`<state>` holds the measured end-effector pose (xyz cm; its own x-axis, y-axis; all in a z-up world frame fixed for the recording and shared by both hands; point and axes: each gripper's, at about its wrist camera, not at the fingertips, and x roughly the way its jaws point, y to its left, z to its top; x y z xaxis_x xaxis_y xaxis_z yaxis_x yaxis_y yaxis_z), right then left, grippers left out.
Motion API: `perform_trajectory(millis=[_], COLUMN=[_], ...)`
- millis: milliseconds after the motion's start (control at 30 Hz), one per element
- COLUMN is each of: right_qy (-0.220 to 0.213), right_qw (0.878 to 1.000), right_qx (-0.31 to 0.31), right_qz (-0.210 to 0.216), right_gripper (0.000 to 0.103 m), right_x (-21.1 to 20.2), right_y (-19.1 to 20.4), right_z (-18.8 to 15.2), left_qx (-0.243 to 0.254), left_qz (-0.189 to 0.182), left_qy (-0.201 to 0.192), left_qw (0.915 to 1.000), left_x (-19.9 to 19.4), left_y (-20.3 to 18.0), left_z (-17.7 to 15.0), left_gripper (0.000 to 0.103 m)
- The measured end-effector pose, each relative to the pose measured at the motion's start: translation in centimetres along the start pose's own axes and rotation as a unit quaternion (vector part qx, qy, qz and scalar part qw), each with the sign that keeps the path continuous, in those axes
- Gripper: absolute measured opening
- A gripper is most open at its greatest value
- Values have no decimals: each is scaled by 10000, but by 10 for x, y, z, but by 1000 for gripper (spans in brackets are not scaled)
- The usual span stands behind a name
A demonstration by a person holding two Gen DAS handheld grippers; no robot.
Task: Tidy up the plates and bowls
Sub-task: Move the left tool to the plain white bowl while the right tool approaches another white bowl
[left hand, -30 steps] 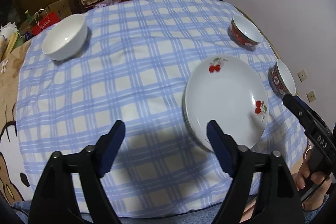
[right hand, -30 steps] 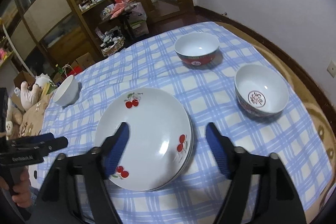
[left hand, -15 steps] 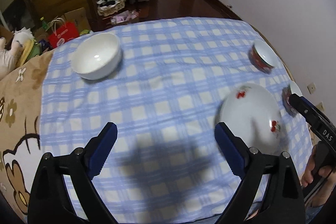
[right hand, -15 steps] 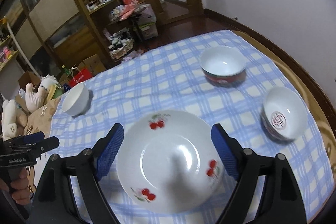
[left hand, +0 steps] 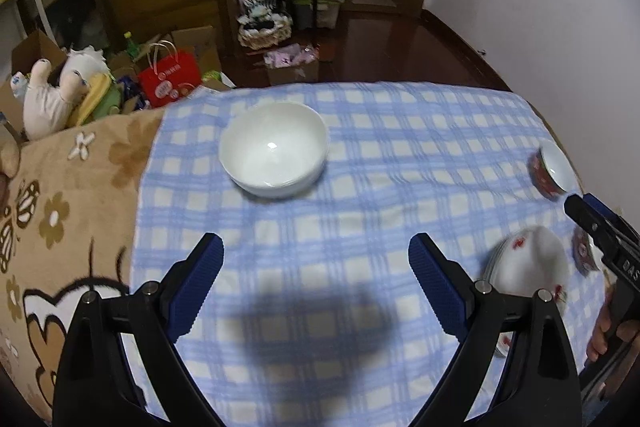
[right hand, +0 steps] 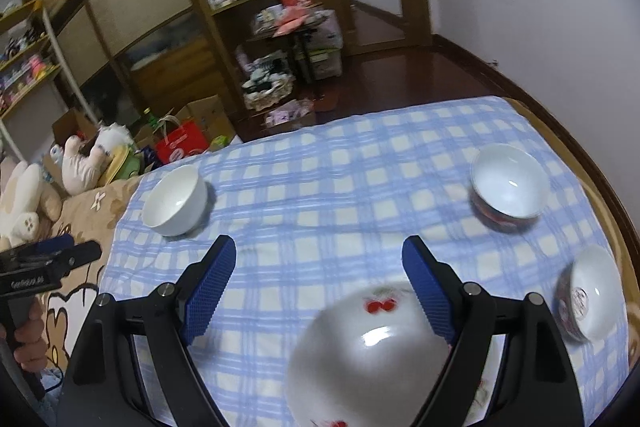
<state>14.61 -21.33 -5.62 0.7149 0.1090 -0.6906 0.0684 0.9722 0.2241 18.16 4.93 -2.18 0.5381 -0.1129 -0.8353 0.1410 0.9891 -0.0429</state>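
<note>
A stack of white plates with red cherries (right hand: 372, 355) lies on the blue checked cloth (right hand: 320, 187), low in the right wrist view and partly behind the right finger of my right gripper (right hand: 318, 251). That gripper hangs open above the cloth with nothing between its fingers. My left gripper (left hand: 314, 247) is open and empty too, and a plain white bowl (left hand: 274, 151) stands ahead of it. The same white bowl (right hand: 176, 201) shows at the left in the right wrist view. Two red-sided bowls (right hand: 506, 189) (right hand: 588, 295) stand at the right.
The checked cloth (left hand: 360, 187) ends at a brown cartoon blanket (left hand: 60, 211) on the left. Beyond the far edge lie boxes, a red bag (left hand: 170, 81), soft toys, shelves and a dark wooden floor. A white wall runs along the right side. A person's hand (left hand: 604, 331) holds the other gripper.
Both grippers rose and swung left, away from the plate stack, which slid to the right and bottom of the views. The white bowl now stands ahead of the left gripper. Both jaws spread slightly wider.
</note>
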Motion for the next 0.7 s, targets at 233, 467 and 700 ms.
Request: perform_trajectory(millis=[233,467,700], right_qy=[97,188,288], right_qw=[9995,9982,9963], right_qx=[-226,-388,-542], right_qz=[182,423,595], right_gripper=[89,89,89], right_x=[35,67,102], right_y=[41,75,106], right_z=[16,35,57], left_qx=[-251,-355,-595], left_qz=[50,352,331], left_qy=[33,2,163], left_qw=[9997,9987,9975], left_x=[24,47,79], left_y=[24,49,69], left_z=[29,49,54], left_gripper=[92,92,92])
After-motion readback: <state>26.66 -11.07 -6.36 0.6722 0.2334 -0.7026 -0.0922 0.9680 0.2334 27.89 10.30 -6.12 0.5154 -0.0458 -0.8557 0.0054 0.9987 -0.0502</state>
